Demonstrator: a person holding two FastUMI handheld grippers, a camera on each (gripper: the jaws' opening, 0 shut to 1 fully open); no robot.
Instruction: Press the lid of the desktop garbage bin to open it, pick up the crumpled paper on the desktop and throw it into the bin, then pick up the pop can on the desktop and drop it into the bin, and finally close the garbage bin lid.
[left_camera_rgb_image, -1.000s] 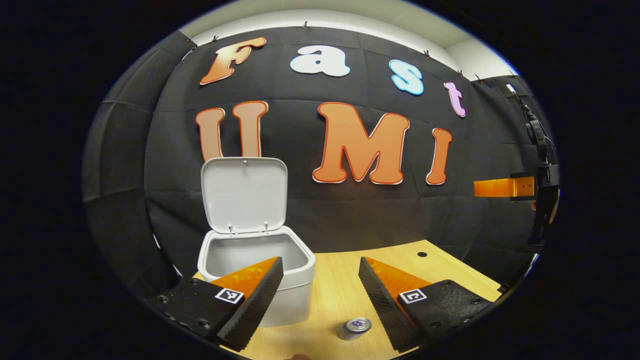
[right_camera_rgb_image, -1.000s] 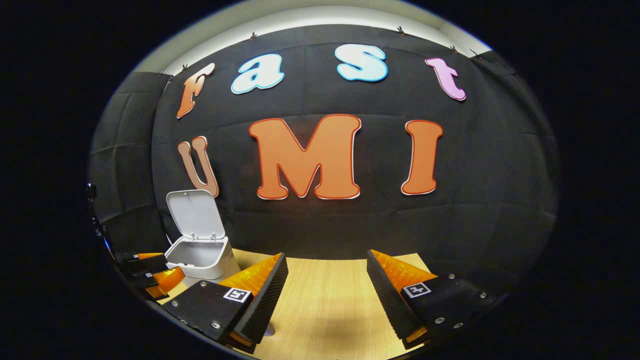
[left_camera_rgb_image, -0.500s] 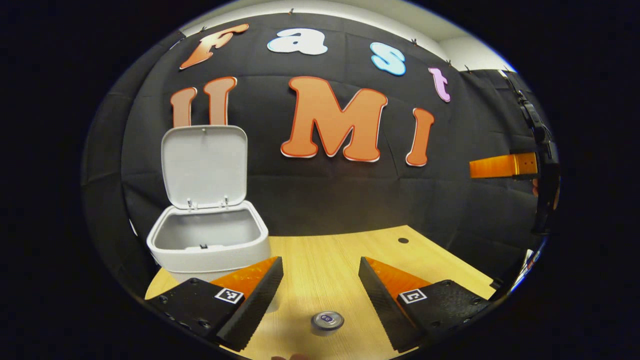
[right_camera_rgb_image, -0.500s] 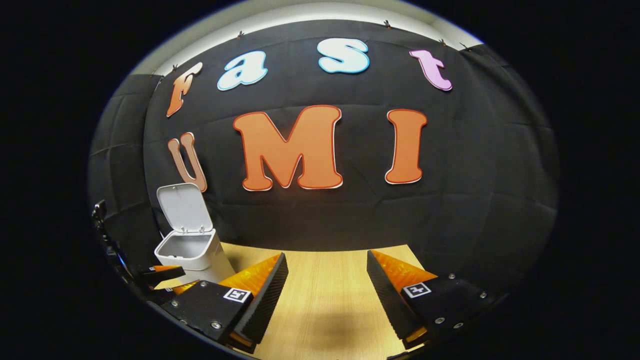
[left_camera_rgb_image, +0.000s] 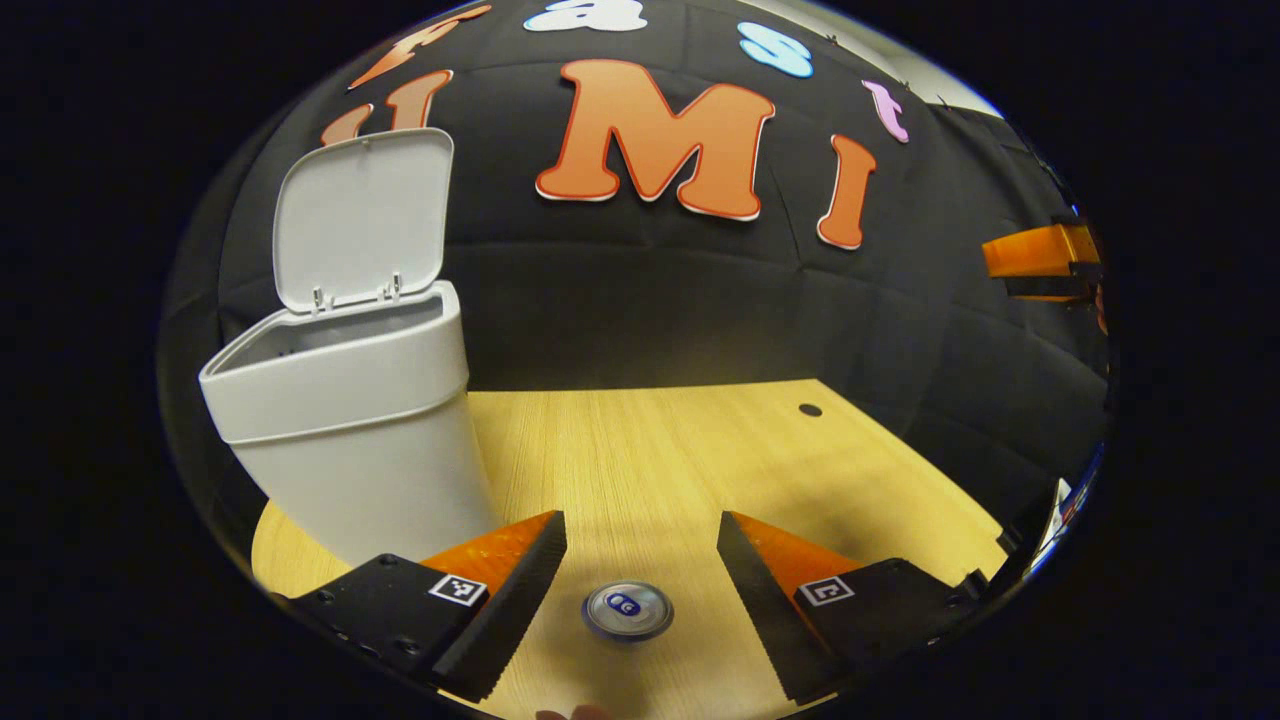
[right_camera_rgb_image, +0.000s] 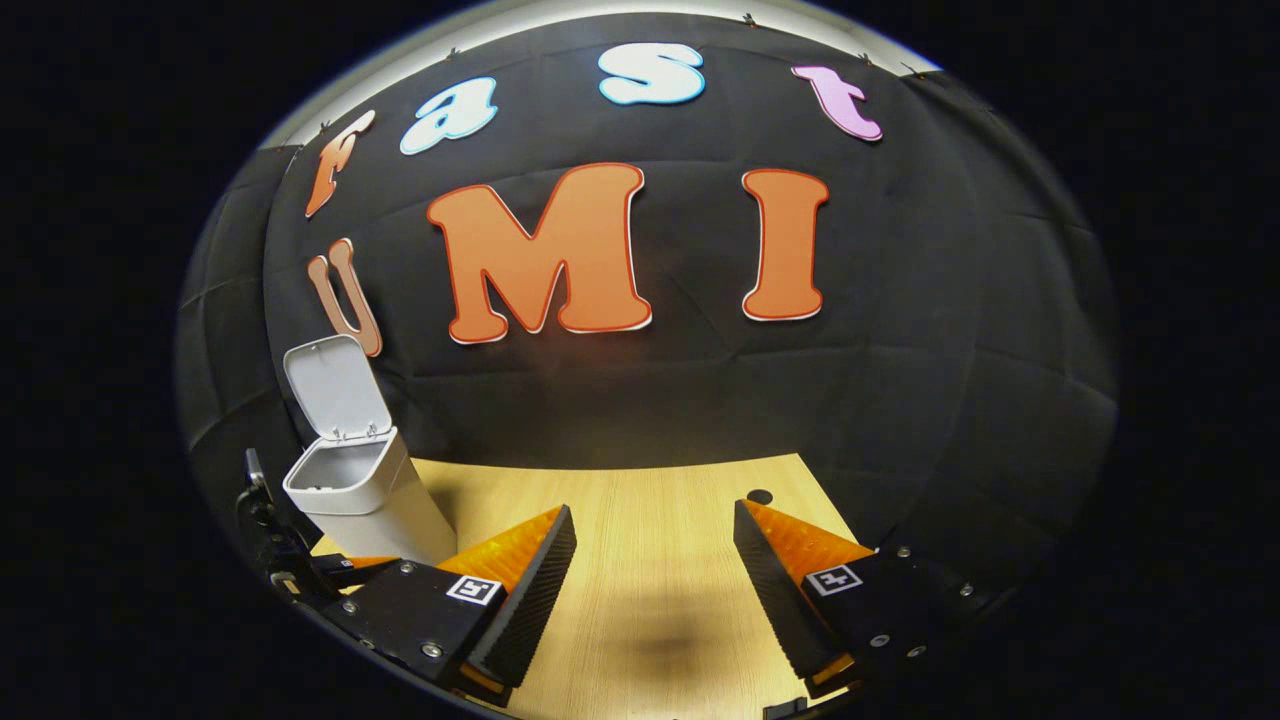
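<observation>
Pop can (left_camera_rgb_image: 628, 610) stands upright on the counter (left_camera_rgb_image: 700, 450), its long axis vertical and its top end facing up toward us in the left gripper view. We hold the left tongs (left_camera_rgb_image: 642, 580) above it, pitched down at the counter, released with a wide gap; the can sits between the two fingers near their tips, and neither finger touches it. Just beyond the left finger (left_camera_rgb_image: 510, 590) rises the garbage bin (left_camera_rgb_image: 350, 420), its lid (left_camera_rgb_image: 360, 215) swung up and back against the booth wall. Far off at the right edge we see part of the other tongs, held high. In the right gripper view the right tongs (right_camera_rgb_image: 652, 580) are released too, with bare counter between the fingers, and the bin (right_camera_rgb_image: 360, 490) stands well off to their left.
</observation>
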